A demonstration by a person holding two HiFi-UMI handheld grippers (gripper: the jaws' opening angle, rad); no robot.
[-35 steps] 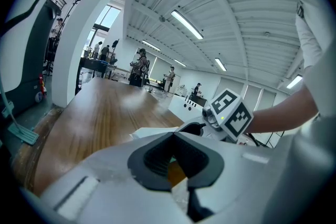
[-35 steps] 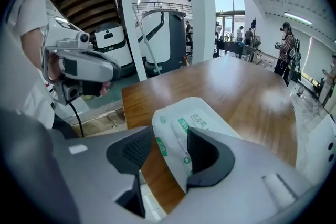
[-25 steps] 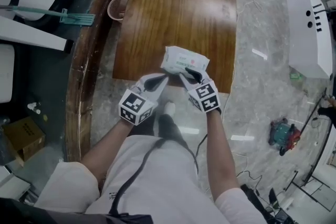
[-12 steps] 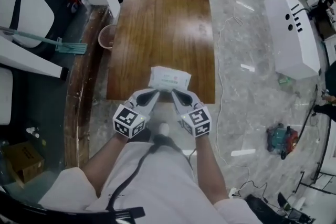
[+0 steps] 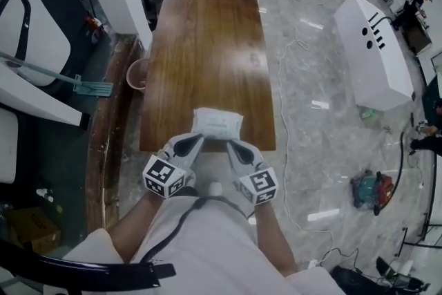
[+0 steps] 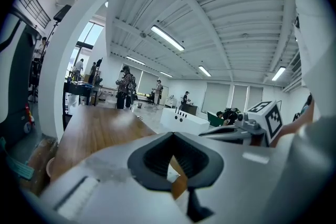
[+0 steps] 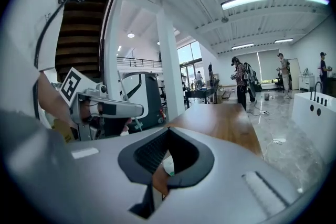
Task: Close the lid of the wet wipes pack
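Pale stone floor and a big hall surround the long wooden table (image 5: 207, 45). On its near end lies the wet wipes pack (image 5: 216, 124), just ahead of both claws and between their tips. Both the left claw (image 5: 199, 138) and the right claw (image 5: 231, 144) are clenched, tips pressed together, with nothing held. Whether they touch the pack, I cannot tell. The lid is too small to read as open or closed. I judge the pack to be light, soft and a little slippery, so it can slide under a push. It seems better to steady one end with one claw and press the stiffer lid down from above with the other.
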